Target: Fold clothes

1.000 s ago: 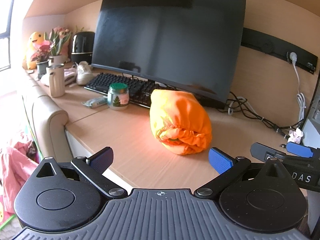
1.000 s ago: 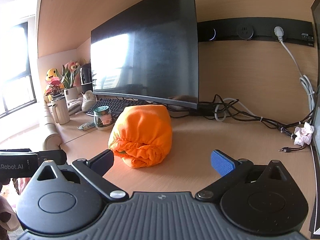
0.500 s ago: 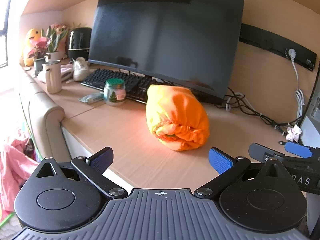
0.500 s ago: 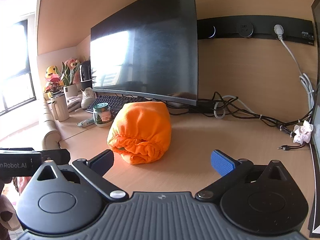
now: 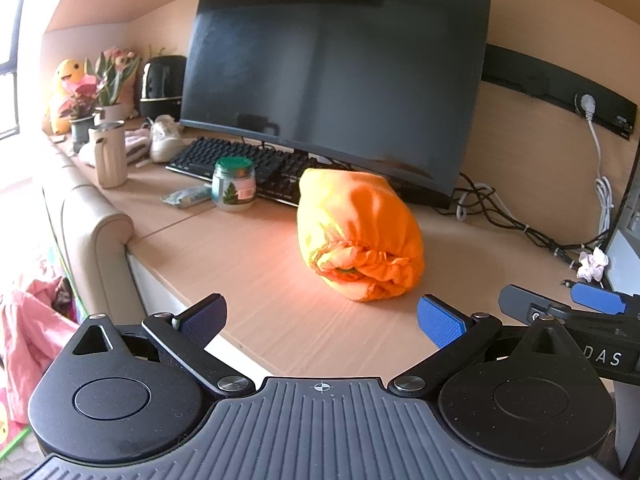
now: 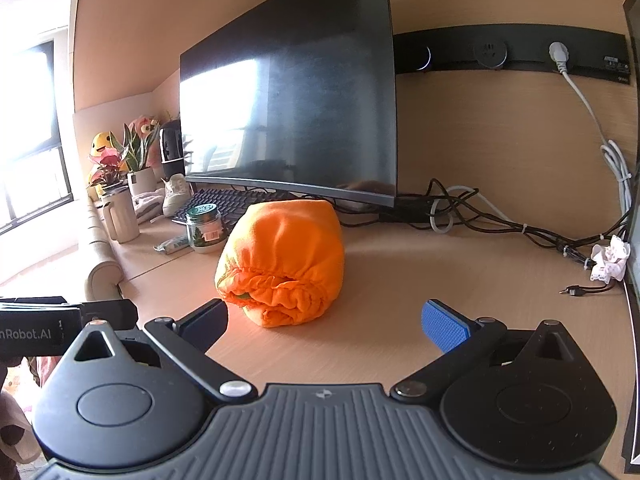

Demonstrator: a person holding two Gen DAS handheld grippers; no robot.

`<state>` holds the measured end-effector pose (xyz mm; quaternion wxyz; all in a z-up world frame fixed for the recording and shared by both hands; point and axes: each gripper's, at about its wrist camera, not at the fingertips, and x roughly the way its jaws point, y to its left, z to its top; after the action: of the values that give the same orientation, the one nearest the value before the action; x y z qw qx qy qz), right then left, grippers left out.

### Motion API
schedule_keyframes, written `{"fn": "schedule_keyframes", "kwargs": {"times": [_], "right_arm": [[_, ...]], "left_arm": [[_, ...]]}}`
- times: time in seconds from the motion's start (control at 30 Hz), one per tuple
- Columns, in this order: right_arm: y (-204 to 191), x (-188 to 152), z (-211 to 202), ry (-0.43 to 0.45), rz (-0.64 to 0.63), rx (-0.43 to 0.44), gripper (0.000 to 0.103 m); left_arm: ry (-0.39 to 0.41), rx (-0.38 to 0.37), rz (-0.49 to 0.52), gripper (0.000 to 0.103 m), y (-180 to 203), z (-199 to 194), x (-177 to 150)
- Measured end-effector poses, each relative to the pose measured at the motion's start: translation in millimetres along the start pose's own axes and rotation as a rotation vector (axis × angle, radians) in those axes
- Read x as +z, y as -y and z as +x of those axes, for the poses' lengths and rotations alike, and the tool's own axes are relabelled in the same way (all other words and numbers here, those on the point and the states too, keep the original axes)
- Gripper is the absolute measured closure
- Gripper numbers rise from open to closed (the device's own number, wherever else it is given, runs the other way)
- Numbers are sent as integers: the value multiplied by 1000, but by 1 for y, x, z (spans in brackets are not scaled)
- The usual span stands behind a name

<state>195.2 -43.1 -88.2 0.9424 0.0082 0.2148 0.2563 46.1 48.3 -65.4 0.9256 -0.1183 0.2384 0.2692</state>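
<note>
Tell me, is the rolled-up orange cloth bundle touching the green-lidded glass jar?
Apart. The left wrist view shows bare wooden desk between the orange cloth bundle and the glass jar.

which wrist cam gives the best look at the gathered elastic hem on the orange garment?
Right wrist: the orange garment sits near centre with the gathered hem facing the lens, evenly lit. Left wrist shows the same bundle obliquely, its sunlit side washed out and the hem partly turned away.

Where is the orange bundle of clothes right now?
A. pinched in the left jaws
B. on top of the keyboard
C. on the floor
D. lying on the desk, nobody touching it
D: the orange bundle lies on the desk, beyond both open grippers.
</note>
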Motion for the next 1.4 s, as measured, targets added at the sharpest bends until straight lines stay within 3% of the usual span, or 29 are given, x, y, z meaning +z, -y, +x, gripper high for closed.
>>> {"fn": "schedule_keyframes", "kwargs": {"times": [1.4], "right_arm": [[-1, -4, 3, -21, -10, 14, 0]], "left_arm": [[-26, 4, -9, 0, -1, 0, -3]]}}
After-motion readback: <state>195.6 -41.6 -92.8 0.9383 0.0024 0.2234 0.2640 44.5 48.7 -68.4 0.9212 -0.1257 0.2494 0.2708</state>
